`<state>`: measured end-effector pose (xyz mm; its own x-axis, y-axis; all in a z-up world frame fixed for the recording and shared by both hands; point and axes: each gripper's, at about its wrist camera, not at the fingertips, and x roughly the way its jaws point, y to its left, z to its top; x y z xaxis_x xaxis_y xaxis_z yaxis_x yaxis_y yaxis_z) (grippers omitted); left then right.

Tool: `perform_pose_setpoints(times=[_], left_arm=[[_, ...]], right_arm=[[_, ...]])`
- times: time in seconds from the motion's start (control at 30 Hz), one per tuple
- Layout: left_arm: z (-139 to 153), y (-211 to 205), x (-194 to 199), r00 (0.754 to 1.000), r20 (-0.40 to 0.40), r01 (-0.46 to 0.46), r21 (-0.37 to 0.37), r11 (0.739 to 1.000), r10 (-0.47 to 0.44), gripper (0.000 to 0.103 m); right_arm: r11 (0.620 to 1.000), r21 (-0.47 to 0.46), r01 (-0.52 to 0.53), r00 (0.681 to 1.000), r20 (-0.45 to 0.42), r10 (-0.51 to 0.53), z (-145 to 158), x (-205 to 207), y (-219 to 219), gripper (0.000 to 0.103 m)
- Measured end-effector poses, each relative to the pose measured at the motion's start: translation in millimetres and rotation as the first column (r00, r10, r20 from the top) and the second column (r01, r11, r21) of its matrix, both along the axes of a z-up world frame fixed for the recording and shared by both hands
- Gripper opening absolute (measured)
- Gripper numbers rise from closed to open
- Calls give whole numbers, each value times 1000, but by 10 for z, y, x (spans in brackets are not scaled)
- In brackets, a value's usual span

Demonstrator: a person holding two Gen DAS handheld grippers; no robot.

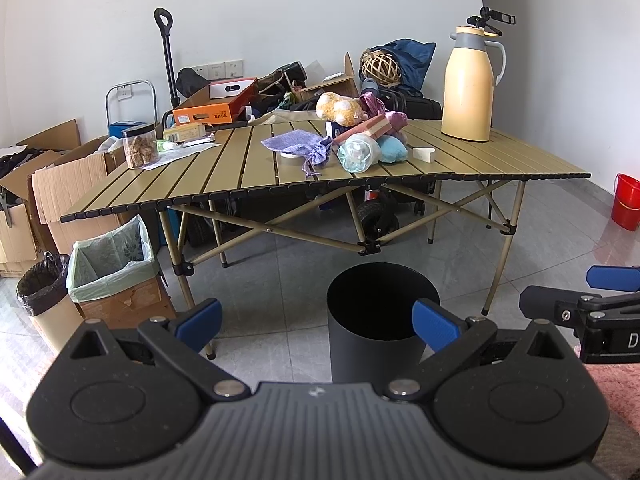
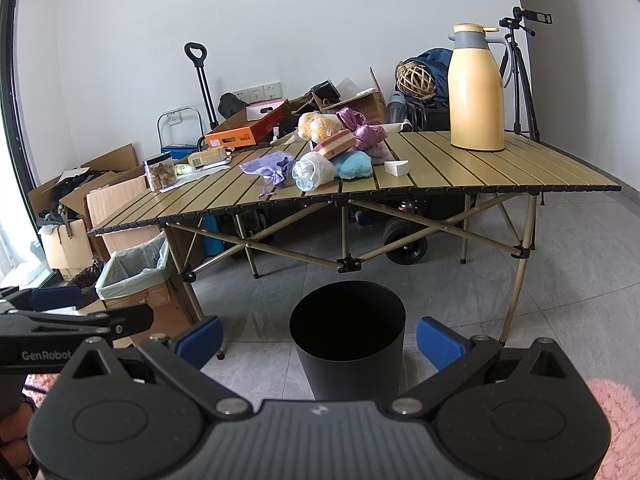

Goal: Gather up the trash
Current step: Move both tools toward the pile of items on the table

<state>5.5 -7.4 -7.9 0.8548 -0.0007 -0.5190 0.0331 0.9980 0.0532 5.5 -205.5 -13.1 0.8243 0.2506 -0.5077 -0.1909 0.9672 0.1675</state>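
Observation:
A black round bin (image 1: 380,324) (image 2: 347,340) stands on the floor in front of the folding table (image 1: 224,176) (image 2: 480,168). Both grippers hover low before it, empty. My left gripper (image 1: 316,324) is open, and it also shows at the left edge of the right wrist view (image 2: 92,308). My right gripper (image 2: 320,338) is open too, visible in the left wrist view (image 1: 568,292) at the right edge. On the table lie a crumpled clear plastic bottle (image 1: 356,154) (image 2: 310,171), a purple pouch (image 1: 300,145) (image 2: 268,169), a white wedge (image 1: 424,155) (image 2: 397,168) and soft toys (image 1: 340,108) (image 2: 316,125).
A yellow thermos (image 1: 468,88) (image 2: 476,92) stands at the table's far right. A jar of snacks (image 1: 140,146) (image 2: 161,171) sits at the left. A lined cardboard box (image 1: 112,260) (image 2: 132,272) and a lined bin (image 1: 44,292) stand left. Red bucket (image 1: 626,202) right.

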Motion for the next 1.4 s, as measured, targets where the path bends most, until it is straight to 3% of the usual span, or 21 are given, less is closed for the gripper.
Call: perform_pose_setpoints(times=[0.37, 0.67, 1.4], left_arm=[[-15, -37, 207, 1000, -3, 21, 16, 1000, -21, 103], [66, -123, 602, 999, 23, 48, 28, 998, -48, 103], [296, 33, 1825, 992, 122, -17, -7, 1000, 17, 103]], right_arm=[[999, -40, 0, 999, 44, 2, 75, 176, 46, 103], [998, -53, 13, 997, 81, -9, 145, 495, -19, 103], [993, -45, 111, 985, 137, -104, 381, 1783, -64, 103]])
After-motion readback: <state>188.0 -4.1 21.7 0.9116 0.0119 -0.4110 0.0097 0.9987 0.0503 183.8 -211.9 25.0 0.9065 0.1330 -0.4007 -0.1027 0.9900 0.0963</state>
